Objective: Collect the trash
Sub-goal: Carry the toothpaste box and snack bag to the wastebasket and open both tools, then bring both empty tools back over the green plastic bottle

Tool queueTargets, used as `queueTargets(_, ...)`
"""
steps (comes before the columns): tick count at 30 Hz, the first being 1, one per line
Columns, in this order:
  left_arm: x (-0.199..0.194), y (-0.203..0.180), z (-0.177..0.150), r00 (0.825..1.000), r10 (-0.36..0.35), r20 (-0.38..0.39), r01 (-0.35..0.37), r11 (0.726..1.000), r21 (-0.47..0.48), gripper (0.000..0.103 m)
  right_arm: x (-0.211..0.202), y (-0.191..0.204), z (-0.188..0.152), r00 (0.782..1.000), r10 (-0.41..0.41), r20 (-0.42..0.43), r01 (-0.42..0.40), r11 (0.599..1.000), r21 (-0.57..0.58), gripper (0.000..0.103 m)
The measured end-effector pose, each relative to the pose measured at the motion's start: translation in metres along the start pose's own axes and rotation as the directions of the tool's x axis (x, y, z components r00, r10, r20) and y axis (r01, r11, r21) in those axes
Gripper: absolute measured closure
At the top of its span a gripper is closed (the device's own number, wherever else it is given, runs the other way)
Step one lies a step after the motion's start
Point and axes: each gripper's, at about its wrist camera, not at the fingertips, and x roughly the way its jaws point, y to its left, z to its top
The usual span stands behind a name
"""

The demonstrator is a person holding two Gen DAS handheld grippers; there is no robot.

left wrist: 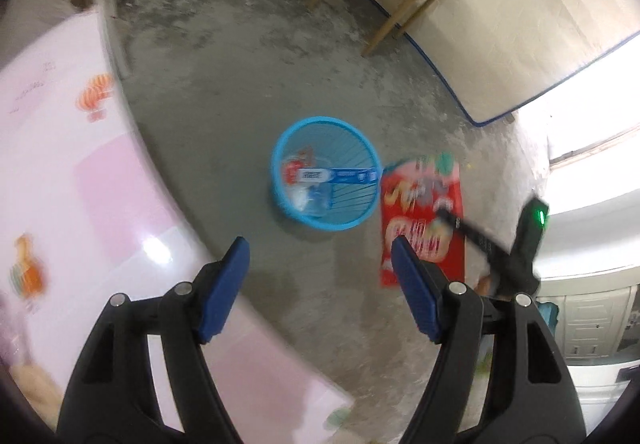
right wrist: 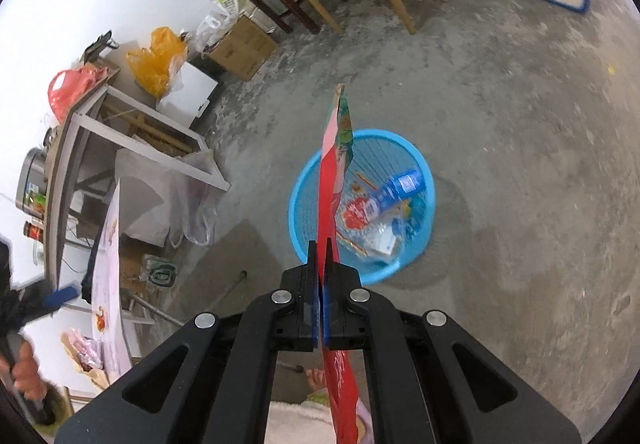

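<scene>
the blue basket [right wrist: 362, 200] on the floor already holds several pieces — a bottle, a long blue box and some wrappers — so you're well along. your right tongs [right wrist: 321, 264] are clenched on the red snack bag [right wrist: 330, 180], hanging just above the basket's near rim (not yet dropped). your left tongs [left wrist: 320, 264] are spread wide, carrying nothing.
</scene>
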Motion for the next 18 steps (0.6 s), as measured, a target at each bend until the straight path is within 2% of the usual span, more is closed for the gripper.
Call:
queueTargets(3,-0.035,0.02,-0.025,0.999,0.032,0.039,-0.032,0.999,-0.007,0.033,0.025,0.016,0.016,0.999,-0.039,-0.014,0.038,0.998,-0.048,0.101)
queueTargets(6,-0.069,0.042,-0.055,0.994,0.067,0.081,-0.064,0.997,-0.036,0.031,0.071,0.027,0.037,0.993,-0.097,-0.063,0.09,0.991,-0.099,0.099)
queueTargets(7,-0.08,0.051,-0.067,0.993,0.066,0.096,-0.061,0.997,-0.054,0.031,0.084,0.028,0.04,0.99,-0.123,-0.075,0.113,0.986,-0.12,0.091)
queueTargets(8,-0.088,0.059,-0.077,0.992,0.062,0.108,-0.055,0.996,-0.071,0.03,0.096,0.028,0.042,0.986,-0.143,-0.084,0.131,0.982,-0.139,0.07)
queueTargets(10,-0.101,0.07,-0.094,0.989,0.057,0.134,-0.044,0.994,-0.103,0.03,0.123,0.026,0.043,0.974,-0.206,-0.098,0.186,0.965,-0.184,0.054)
queueTargets(13,-0.116,0.086,-0.122,0.983,0.057,0.175,-0.03,0.988,-0.151,0.03,0.136,0.014,0.036,0.956,-0.275,-0.104,0.254,0.95,-0.181,0.054)
queueTargets(15,-0.116,0.092,-0.136,0.977,0.063,0.202,-0.025,0.983,-0.184,0.03,0.131,0.003,0.031,0.963,-0.246,-0.107,0.232,0.964,-0.13,0.054)
queueTargets(18,-0.115,0.102,-0.153,0.972,0.051,0.231,0.002,0.975,-0.223,0.03,0.119,-0.004,0.022,0.96,-0.265,-0.09,0.253,0.959,-0.123,0.054)
